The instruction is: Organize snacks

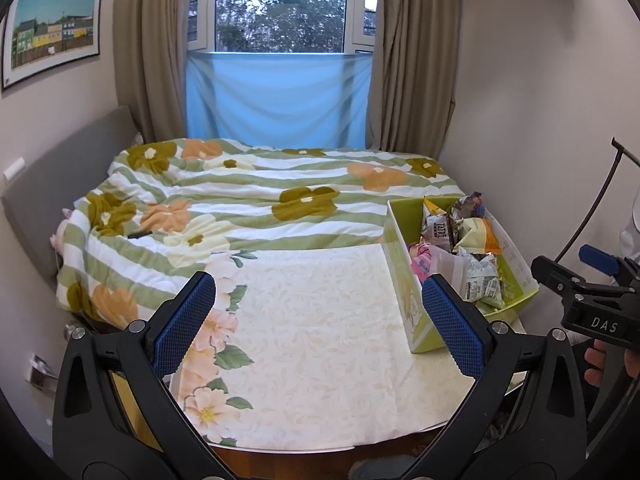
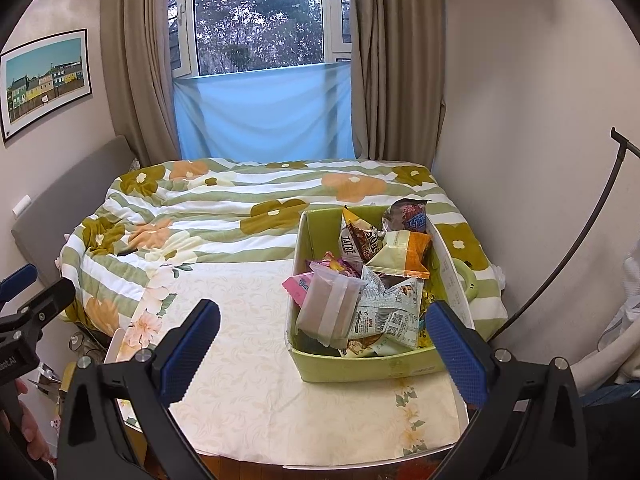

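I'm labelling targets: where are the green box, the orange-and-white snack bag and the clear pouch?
green box (image 2: 360,368), right wrist view, its near wall.
orange-and-white snack bag (image 2: 404,256), right wrist view, middle of the bag.
clear pouch (image 2: 328,304), right wrist view, its front face.

Your light comes from the window (image 1: 280,4) at the top centre of both views: soft, even daylight, with the sky patches blown out to white. It glows through the blue cloth (image 1: 276,96) below the glass. Shadows are faint, so you get a mild, slightly dim room with no hard glare. Fisheye distortion bows the curtains (image 2: 128,60) and the walls outward, and black vignette fills your frame corners. Focus stays sharp at centre, softer toward the edges.
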A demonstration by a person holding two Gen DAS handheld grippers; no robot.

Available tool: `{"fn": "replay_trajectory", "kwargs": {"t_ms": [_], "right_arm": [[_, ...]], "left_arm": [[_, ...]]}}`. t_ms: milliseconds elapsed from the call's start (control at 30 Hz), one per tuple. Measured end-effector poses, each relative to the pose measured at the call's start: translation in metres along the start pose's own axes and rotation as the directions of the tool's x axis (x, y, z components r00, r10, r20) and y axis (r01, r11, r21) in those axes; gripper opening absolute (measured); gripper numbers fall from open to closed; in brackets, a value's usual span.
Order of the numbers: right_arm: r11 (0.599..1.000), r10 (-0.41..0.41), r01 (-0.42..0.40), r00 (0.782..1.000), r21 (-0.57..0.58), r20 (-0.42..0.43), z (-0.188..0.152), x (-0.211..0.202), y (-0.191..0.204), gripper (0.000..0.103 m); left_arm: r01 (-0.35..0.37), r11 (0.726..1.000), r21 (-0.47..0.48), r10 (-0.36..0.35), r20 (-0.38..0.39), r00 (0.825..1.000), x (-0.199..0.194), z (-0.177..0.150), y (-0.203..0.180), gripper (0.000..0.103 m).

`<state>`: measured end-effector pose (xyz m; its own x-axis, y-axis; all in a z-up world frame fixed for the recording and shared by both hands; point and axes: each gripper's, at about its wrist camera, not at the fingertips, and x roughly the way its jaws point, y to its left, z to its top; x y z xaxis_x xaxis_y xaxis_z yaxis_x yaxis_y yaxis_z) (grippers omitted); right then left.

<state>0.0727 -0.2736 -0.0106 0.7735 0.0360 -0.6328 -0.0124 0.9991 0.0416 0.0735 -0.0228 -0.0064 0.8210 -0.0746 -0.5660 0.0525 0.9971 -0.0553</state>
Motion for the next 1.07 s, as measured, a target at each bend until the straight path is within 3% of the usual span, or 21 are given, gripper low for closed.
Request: {"fn": "replay_trajectory", "kwargs": {"t_ms": [667, 833, 1067], "right_arm": [[1.000, 0.001, -0.001, 1.000, 0.003, 0.000, 0.003, 0.003, 0.000, 0.102], [1.000, 0.004, -0.004, 1.000, 0.005, 0.000, 0.000, 0.009, 0.004, 0.102], [1.000, 0.004, -0.004, 1.000, 0.005, 0.007, 0.000, 0.008, 0.008, 0.102]], "left_arm": [[-0.035, 0.999, 0.015, 0.034, 0.044, 0.998, -0.007, 0.002, 0.008, 0.103], [-0.002, 1.000, 0.006, 0.002, 0.037, 0.999, -0.007, 0.001, 0.011, 0.103], [-0.017, 1.000, 0.023, 0.016, 0.066, 0.998, -0.015, 0.000, 0.011, 0.103]]}}
